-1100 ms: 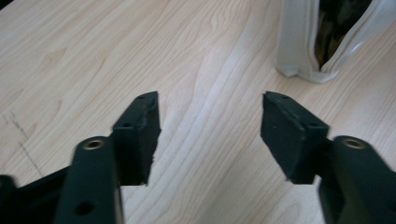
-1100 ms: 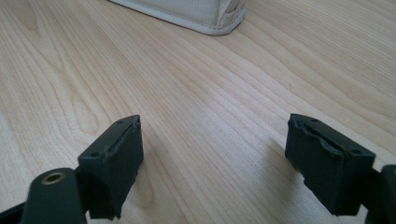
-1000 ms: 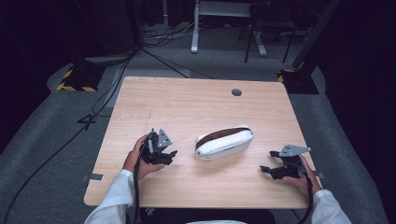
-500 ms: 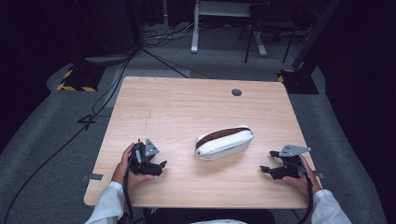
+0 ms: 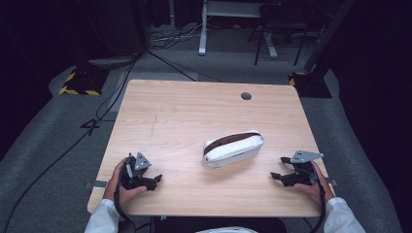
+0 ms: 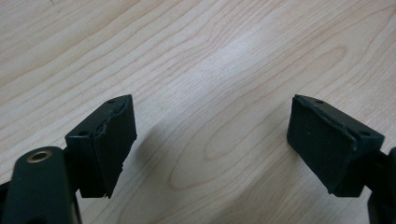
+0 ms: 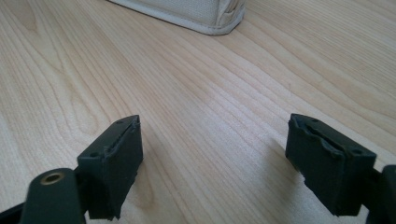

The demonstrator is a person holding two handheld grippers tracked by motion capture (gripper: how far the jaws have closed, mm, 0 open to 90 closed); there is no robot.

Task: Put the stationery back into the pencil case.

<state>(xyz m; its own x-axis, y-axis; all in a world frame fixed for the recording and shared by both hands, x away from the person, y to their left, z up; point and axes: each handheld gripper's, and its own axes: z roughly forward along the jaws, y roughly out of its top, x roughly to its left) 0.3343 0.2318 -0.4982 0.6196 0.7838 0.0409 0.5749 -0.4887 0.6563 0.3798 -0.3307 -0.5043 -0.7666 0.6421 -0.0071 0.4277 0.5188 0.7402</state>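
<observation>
My left gripper [image 6: 210,140] and right gripper [image 7: 212,154] gape wide, empty, over grained wood table [image 5: 194,111]; oblong white fabric pouch [image 5: 234,148] between

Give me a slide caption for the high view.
White pouch lies mid-table, between the open left gripper and open right gripper, both empty.

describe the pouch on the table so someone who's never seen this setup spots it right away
Start at the light wooden table with a small round hole near its far edge. On the near half, right of centre, between the left gripper and the right gripper, lies the pouch. It is a long white pouch with a dark brown band along its top, the one loose item on the wood.
</observation>
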